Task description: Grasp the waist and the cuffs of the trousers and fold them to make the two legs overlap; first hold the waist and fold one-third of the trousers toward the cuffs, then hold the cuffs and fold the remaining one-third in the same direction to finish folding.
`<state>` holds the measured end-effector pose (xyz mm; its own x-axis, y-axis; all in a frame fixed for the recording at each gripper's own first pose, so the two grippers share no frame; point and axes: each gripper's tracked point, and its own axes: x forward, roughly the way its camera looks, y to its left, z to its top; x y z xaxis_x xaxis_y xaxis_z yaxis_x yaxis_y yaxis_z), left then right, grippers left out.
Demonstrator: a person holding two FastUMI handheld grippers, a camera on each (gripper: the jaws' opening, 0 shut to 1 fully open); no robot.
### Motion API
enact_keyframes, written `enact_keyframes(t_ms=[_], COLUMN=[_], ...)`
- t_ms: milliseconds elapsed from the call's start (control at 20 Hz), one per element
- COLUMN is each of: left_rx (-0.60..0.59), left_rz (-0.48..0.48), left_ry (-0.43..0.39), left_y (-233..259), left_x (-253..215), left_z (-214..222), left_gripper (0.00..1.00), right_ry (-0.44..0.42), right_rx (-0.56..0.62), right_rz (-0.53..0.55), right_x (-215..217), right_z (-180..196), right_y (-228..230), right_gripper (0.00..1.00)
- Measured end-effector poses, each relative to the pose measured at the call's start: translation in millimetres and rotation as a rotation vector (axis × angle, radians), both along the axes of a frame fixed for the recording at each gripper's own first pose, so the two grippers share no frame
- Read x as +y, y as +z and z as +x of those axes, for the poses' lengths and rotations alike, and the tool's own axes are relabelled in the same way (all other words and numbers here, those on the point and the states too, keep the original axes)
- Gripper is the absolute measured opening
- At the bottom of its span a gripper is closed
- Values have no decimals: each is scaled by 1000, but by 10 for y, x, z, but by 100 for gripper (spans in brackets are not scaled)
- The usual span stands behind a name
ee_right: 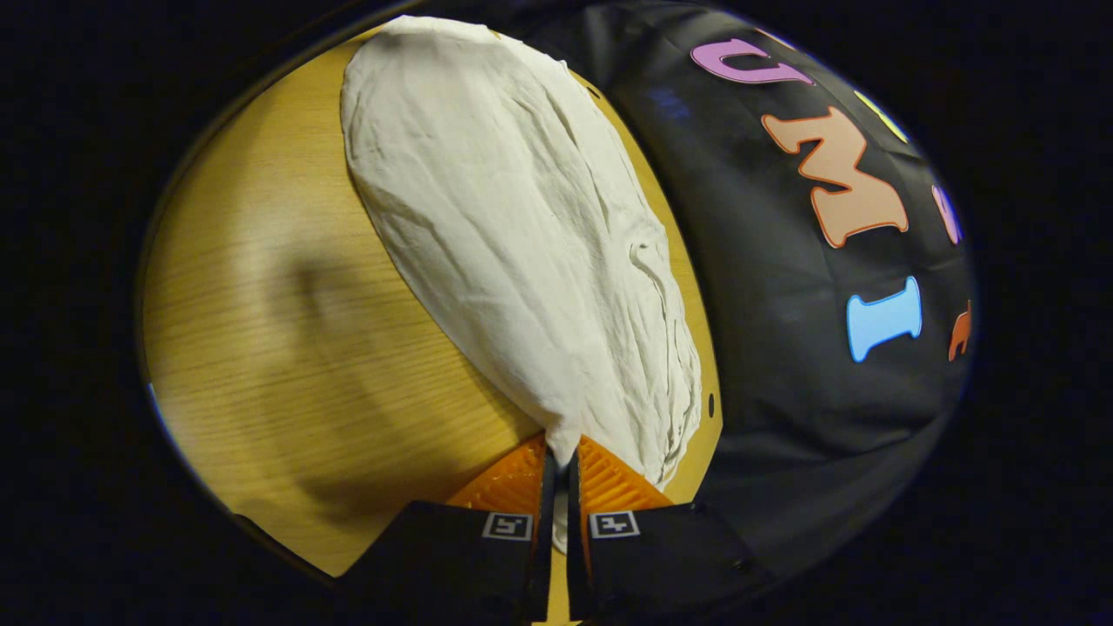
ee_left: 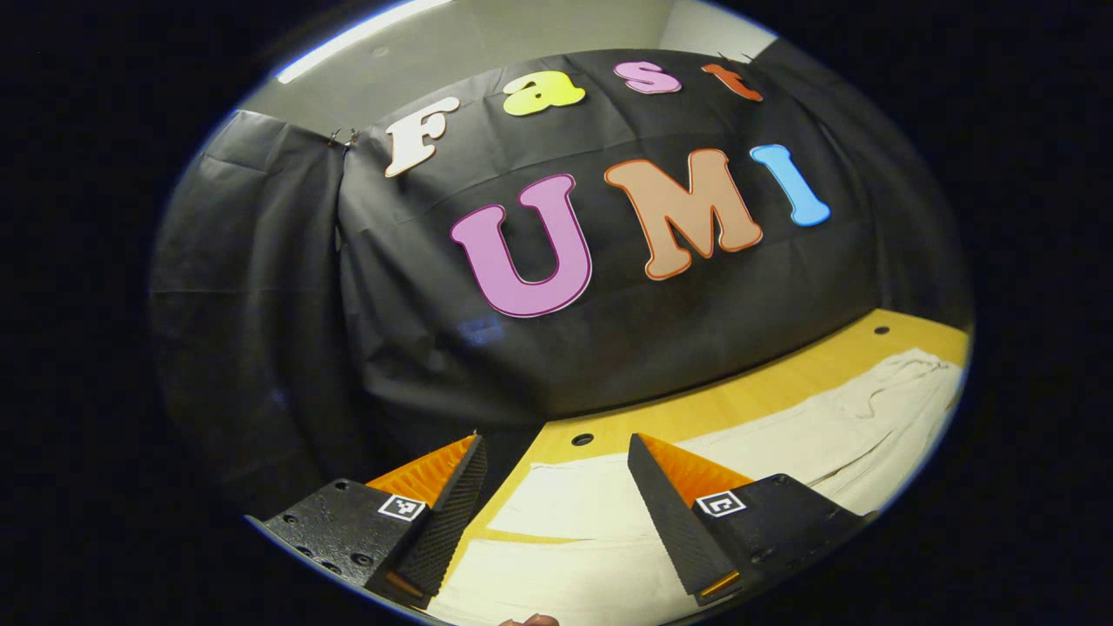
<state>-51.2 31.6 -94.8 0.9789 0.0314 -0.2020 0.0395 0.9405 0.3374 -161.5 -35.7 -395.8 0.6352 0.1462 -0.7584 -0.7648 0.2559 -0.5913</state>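
Pinching trousers [ee_right: 522, 235] edge: right gripper [ee_right: 557, 465]; left gripper [ee_left: 556, 452] spread wide.

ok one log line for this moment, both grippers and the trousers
left gripper: open above trousers | right gripper: shut on trousers edge | trousers: flat on wooden table

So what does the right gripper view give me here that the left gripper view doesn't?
Right gripper view: the right gripper is shut on an edge of the cream-white cloth trousers, which stretch away from it wrinkled; its shadow falls on bare wood beside them.

Left gripper view: the left gripper hangs open above the trousers' near end, gripping nothing, by the round holes along the table's far edge.

Both: the trousers lying flat on the light wooden table against the black cloth booth wall.
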Motion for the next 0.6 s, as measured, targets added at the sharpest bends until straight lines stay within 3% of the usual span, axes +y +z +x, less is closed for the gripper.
enact_keyframes(t_ms=[150,400,600], left_rx=[58,192,305], left_rz=[102,230,336], left_ry=[-31,-109,-164], left_y=[-211,-686,-1057], left_x=[200,401,641], left_z=[-138,-434,-692], left_gripper=[96,96,97], right_ry=[24,8,19], right_rx=[-33,-19,-24], right_rz=[-33,-29,-41], right_x=[-1,10,17], right_z=[14,31,36], right_y=[-18,-17,-26], right_gripper=[6,13,10])
